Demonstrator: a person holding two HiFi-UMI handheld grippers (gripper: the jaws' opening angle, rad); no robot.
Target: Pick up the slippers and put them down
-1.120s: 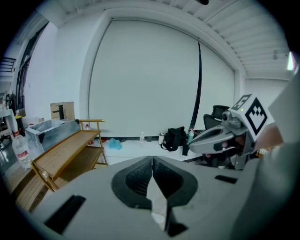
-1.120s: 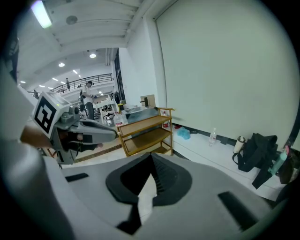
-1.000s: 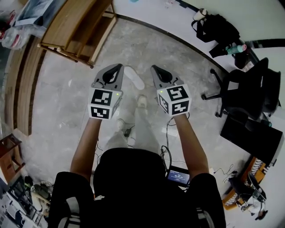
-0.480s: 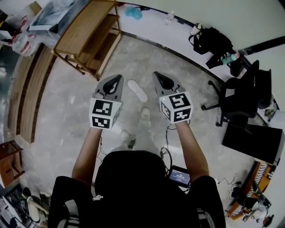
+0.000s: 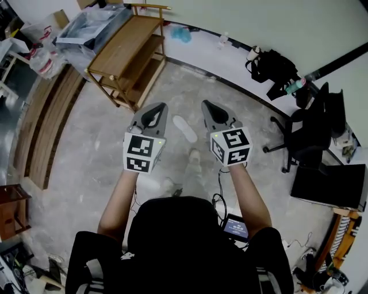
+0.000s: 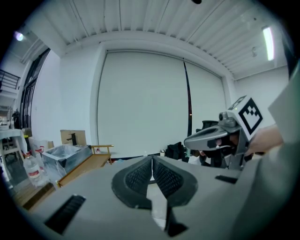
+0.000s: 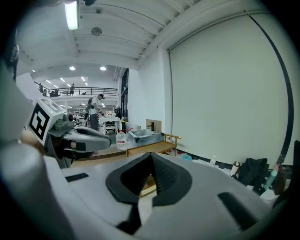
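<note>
though shut, left gripper (image 5: 157,109) and right gripper (image 5: 207,107) apart from slipper (image 5: 185,128) between them

flr (image 5: 80,155): grey marble | wood shelf (image 5: 123,57) (by wall (image 5: 241,17)) | office chair (image 5: 313,126)

Workshop-style lab hall. Stone floor (image 5: 86,149), wooden rack (image 5: 123,57), office chair (image 5: 313,129). Mezzanine railing (image 7: 77,89), ceiling strip light (image 7: 71,14).

No lettering is legible; the small device screen (image 5: 234,228) shows only unreadable marks.
</note>
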